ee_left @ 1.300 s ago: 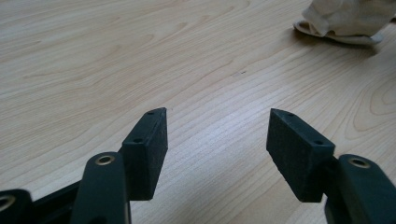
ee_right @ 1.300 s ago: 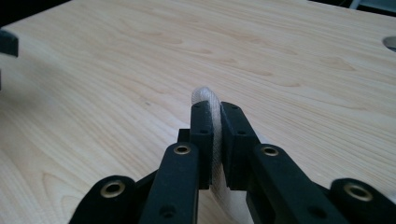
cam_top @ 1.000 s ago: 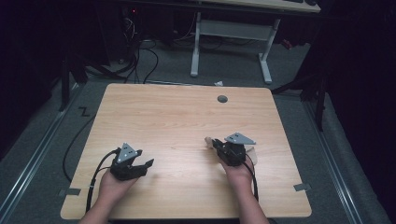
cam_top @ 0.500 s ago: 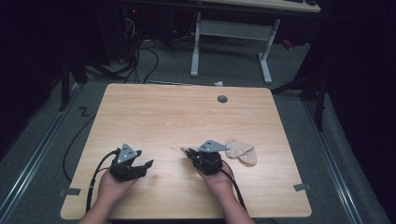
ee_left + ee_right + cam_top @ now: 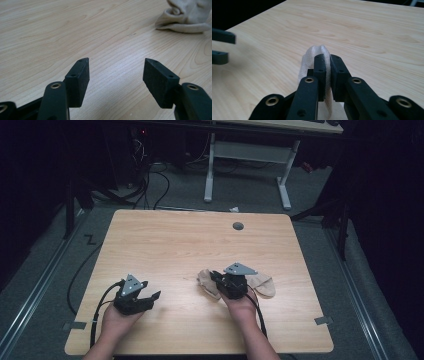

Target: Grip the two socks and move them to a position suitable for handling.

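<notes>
A beige sock point(image 5: 205, 280) lies bunched on the wooden table point(image 5: 175, 240), and more beige cloth point(image 5: 263, 285) shows just right of my right gripper point(image 5: 215, 278). That gripper is shut on a fold of the sock point(image 5: 311, 53), which loops up over its tips in the right gripper view point(image 5: 328, 58). My left gripper point(image 5: 151, 290) rests near the table's front left, a hand's width from the sock, open with nothing between its jaws point(image 5: 116, 62). The sock's crumpled end point(image 5: 185, 17) lies ahead and to the right in the left gripper view.
A round grey grommet point(image 5: 238, 226) sits near the table's far edge. Behind the table stands a white desk frame point(image 5: 245, 155), with cables on the floor point(image 5: 150, 180). The left gripper's jaws point(image 5: 222, 47) appear at the left edge of the right gripper view.
My right gripper swept left across the table, uncovering the sock, then came back a little to the right; sock cloth now shows on both sides of it. The left gripper stayed still.
</notes>
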`<state>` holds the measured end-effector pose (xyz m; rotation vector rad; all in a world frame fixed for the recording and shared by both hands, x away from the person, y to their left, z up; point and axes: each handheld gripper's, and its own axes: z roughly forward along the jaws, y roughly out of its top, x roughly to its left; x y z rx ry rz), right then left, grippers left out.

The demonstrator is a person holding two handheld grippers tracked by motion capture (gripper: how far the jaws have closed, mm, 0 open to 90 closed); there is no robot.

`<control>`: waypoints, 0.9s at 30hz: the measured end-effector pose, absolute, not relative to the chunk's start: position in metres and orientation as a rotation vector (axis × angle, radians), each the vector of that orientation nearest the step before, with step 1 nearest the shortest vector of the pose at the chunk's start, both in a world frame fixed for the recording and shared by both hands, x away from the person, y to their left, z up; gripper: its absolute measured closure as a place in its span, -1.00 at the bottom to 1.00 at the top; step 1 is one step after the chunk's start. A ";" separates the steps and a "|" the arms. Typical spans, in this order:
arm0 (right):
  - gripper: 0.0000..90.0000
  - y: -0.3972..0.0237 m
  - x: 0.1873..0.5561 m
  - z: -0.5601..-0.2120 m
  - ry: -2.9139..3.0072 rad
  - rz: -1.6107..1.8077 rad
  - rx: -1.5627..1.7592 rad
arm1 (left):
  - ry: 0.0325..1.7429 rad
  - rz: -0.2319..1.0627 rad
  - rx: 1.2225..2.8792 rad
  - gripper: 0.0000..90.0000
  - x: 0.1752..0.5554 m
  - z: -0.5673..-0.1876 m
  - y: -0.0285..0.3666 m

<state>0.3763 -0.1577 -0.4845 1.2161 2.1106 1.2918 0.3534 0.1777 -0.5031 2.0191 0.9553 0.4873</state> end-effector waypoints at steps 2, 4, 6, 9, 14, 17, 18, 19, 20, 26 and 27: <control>0.87 -0.165 0.380 -0.485 2.086 1.283 1.240 | 0.951 0.492 2.030 -0.14 0.352 -0.503 0.178; 0.87 -0.174 0.383 -0.486 2.063 1.276 1.272 | 0.953 0.495 2.030 -0.14 0.351 -0.504 0.178; 0.87 -0.181 0.387 -0.488 2.044 1.261 1.297 | 0.957 0.495 2.038 -0.14 0.350 -0.505 0.179; 0.86 -0.192 0.392 -0.491 2.021 1.232 1.324 | 0.964 0.494 2.035 -0.15 0.349 -0.505 0.181; 0.85 -0.209 0.399 -0.498 2.006 1.172 1.362 | 0.962 0.494 2.035 -0.14 0.351 -0.505 0.179; 0.85 -0.217 0.400 -0.500 1.998 1.131 1.371 | 0.954 0.491 2.051 -0.14 0.350 -0.507 0.178; 0.85 -0.218 0.400 -0.500 1.994 1.120 1.381 | 0.953 0.489 2.054 -0.14 0.350 -0.507 0.178; 0.85 -0.219 0.401 -0.501 1.993 1.112 1.376 | 0.953 0.491 2.048 -0.14 0.349 -0.507 0.179; 0.85 -0.221 0.402 -0.502 1.991 1.096 1.382 | 0.954 0.490 2.048 -0.14 0.349 -0.507 0.179; 0.78 -0.226 0.408 -0.511 2.009 1.040 1.421 | 0.967 0.497 2.029 -0.14 0.348 -0.505 0.184; 0.70 -0.226 0.409 -0.512 2.017 1.042 1.419 | 0.968 0.498 2.031 -0.14 0.348 -0.505 0.184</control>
